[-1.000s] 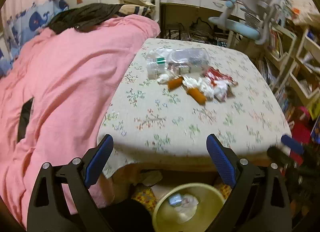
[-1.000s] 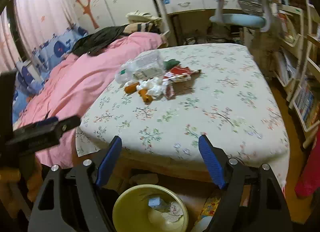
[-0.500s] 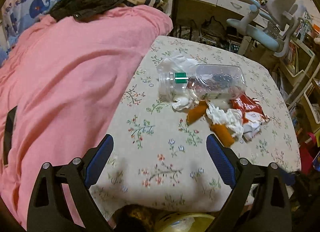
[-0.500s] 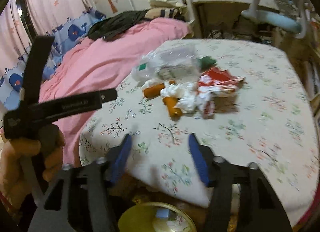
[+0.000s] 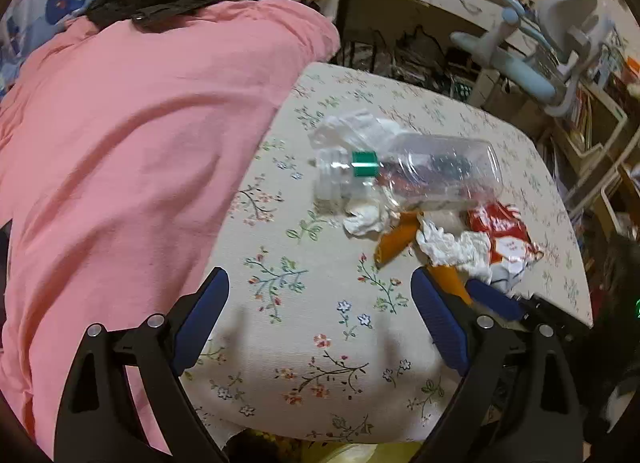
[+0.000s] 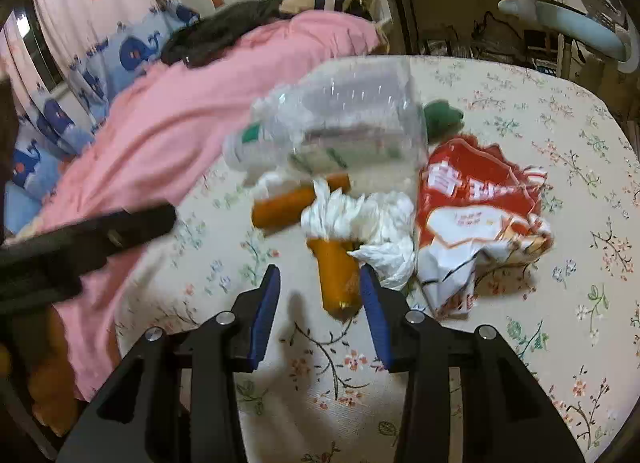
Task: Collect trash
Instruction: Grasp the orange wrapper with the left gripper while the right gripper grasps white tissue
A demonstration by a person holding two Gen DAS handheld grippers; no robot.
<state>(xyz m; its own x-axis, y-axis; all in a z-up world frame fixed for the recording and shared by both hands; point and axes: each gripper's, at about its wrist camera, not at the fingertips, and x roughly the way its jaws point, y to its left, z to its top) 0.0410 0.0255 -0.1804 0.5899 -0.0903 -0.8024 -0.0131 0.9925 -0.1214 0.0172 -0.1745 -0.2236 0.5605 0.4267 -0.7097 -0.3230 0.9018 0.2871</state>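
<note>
Floral tablecloth (image 5: 320, 343) beside pink quilt (image 5: 132, 143).

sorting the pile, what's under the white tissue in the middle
Two orange tubes stick out from under the crumpled white tissue, and the red wrapper lies against its side. Whatever lies beneath the tissue's middle is covered.

In the right wrist view the clear bottle (image 6: 332, 123) is blurred, so its label cannot be read. A green thing (image 6: 442, 117) behind it is half hidden. The tissue (image 6: 360, 219) covers the top of the near orange tube (image 6: 336, 275). At the left edge the left gripper (image 6: 80, 247) is blurred and cut off.
</note>
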